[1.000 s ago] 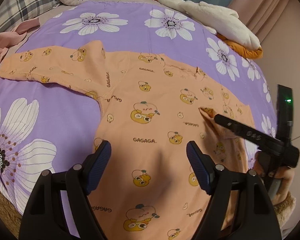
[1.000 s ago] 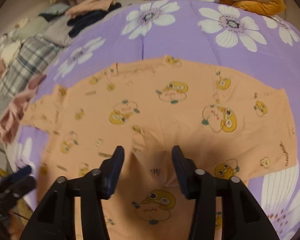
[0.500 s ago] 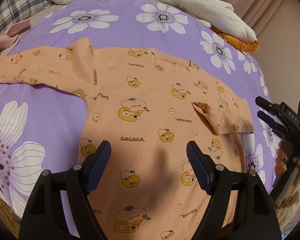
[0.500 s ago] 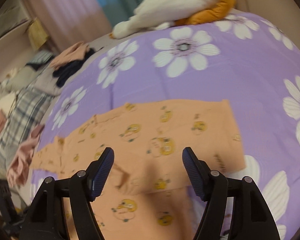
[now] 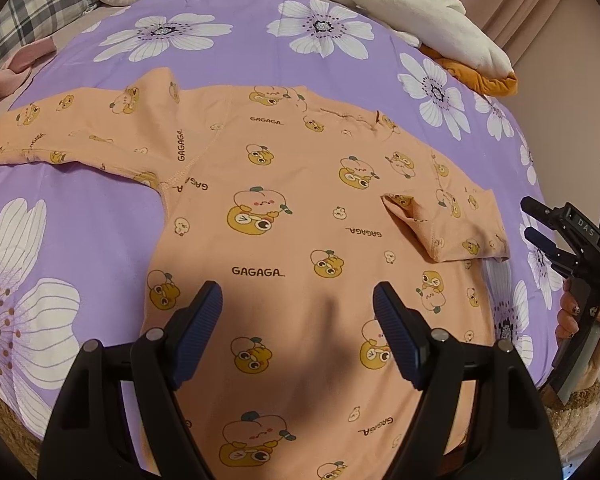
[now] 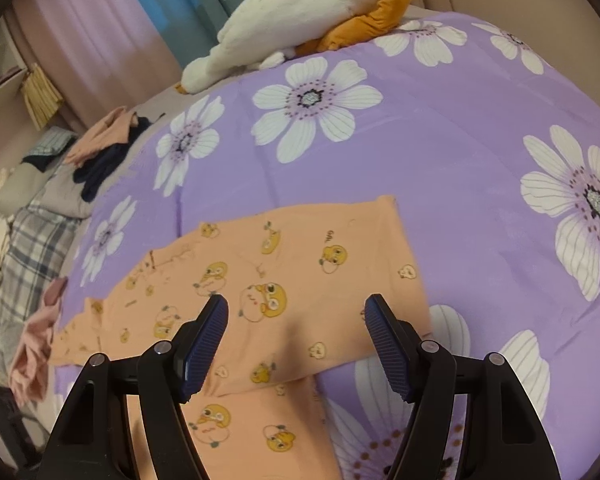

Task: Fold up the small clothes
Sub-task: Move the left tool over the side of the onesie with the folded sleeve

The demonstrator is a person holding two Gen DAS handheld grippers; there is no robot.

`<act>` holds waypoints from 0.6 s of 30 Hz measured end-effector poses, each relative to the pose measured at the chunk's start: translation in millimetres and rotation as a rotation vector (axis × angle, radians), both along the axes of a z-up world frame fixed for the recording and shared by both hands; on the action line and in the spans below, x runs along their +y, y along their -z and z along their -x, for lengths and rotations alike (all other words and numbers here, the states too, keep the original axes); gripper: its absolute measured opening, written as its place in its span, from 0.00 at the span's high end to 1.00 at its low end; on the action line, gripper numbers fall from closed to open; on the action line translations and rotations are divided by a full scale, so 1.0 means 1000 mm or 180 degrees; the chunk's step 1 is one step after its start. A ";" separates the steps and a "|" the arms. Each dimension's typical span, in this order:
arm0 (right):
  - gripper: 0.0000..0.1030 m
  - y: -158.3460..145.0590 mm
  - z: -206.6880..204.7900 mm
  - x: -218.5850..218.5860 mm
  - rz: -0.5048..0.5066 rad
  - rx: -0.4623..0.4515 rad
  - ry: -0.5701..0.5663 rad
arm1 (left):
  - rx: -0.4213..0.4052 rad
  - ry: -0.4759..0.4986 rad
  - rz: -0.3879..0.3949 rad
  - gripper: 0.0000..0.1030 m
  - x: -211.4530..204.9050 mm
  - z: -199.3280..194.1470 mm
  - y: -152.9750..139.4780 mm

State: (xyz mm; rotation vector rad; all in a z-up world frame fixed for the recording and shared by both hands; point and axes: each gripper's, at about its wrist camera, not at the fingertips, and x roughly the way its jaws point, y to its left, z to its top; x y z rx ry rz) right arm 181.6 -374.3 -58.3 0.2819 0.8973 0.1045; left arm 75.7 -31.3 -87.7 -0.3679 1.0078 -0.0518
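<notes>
An orange long-sleeved child's shirt (image 5: 284, 216) with cartoon prints lies flat on the purple flowered bedspread (image 5: 220, 52). One sleeve (image 5: 60, 132) stretches out to the left. The other sleeve (image 5: 444, 220) is folded inward across the chest, and in the right wrist view it shows as a flat band (image 6: 300, 272). My left gripper (image 5: 298, 300) hovers open over the shirt's lower body, holding nothing. My right gripper (image 6: 296, 312) is open above the folded sleeve with nothing between its pads. In the left wrist view it stands off the shirt's right edge (image 5: 540, 220), held by a hand.
A white and orange plush blanket (image 5: 412, 36) lies at the far edge of the bed (image 6: 300, 12). Dark and pink clothes (image 6: 100, 152), a plaid pillow (image 5: 32, 4) and a pink garment (image 5: 4, 76) sit at the far left. The bed's edge runs along the lower left.
The right gripper let go of the sleeve cuff, opened wider and drew back off the shirt's right side. The sleeve now lies folded on the chest. The left gripper barely moved.
</notes>
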 end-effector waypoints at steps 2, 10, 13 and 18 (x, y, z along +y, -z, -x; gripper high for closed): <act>0.32 0.000 0.000 -0.002 0.0011 0.0012 0.0017 | 0.0004 0.0012 -0.0005 0.25 -0.002 0.000 0.000; 0.32 -0.001 0.004 -0.011 0.0029 0.0012 0.0087 | 0.0003 0.0080 -0.0015 0.25 -0.009 -0.004 0.000; 0.32 0.003 0.008 -0.017 -0.0051 0.0036 0.0095 | -0.0020 0.0108 -0.0027 0.24 -0.014 -0.006 -0.001; 0.32 0.012 0.007 -0.026 -0.0069 0.0116 0.0148 | -0.0032 0.0127 0.0018 0.25 -0.019 -0.013 -0.004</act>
